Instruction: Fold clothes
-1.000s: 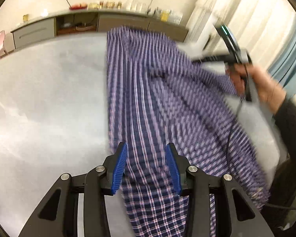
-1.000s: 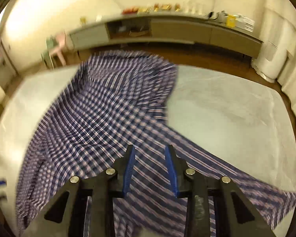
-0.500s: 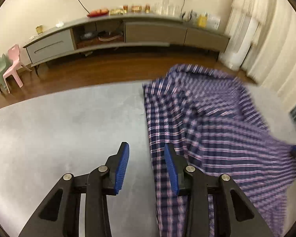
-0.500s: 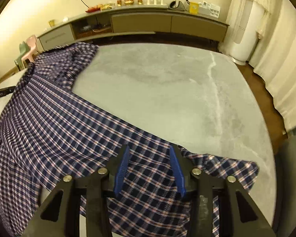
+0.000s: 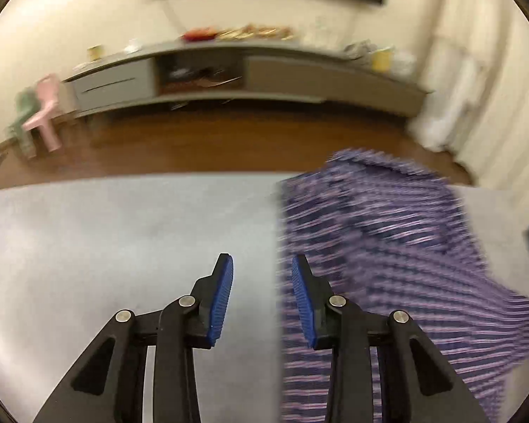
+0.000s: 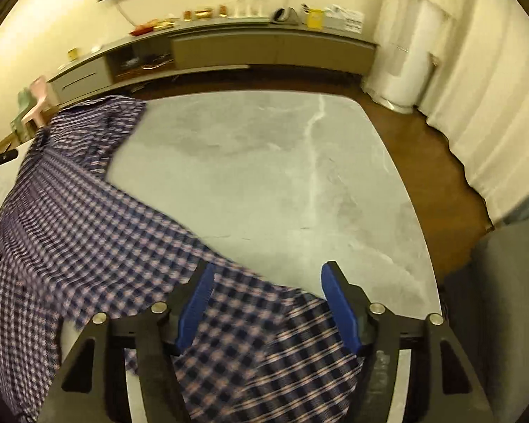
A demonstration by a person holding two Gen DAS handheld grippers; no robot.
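Observation:
A navy, purple and white plaid shirt [image 6: 88,229] lies spread over the left part of the grey marble table [image 6: 282,176], one sleeve end [image 6: 282,345] reaching to the near edge. My right gripper [image 6: 268,303] hovers over that sleeve end, wide open, with the cloth lying beneath its blue pads. In the left wrist view the shirt [image 5: 388,264] is motion-blurred and fills the right side. My left gripper [image 5: 262,296] is open over bare table [image 5: 105,246], at the shirt's left edge, with nothing between its fingers.
A long low cabinet [image 5: 264,70] with small items on top runs along the far wall. A pink child's chair [image 5: 44,112] stands at the left on the wooden floor. A white cylinder [image 6: 402,70] and curtains [image 6: 493,105] are at the right, past the table's edge.
My right gripper's fingers have spread much wider over the sleeve end. The left gripper has moved off the shirt to its left edge. The shirt has settled lower on the table.

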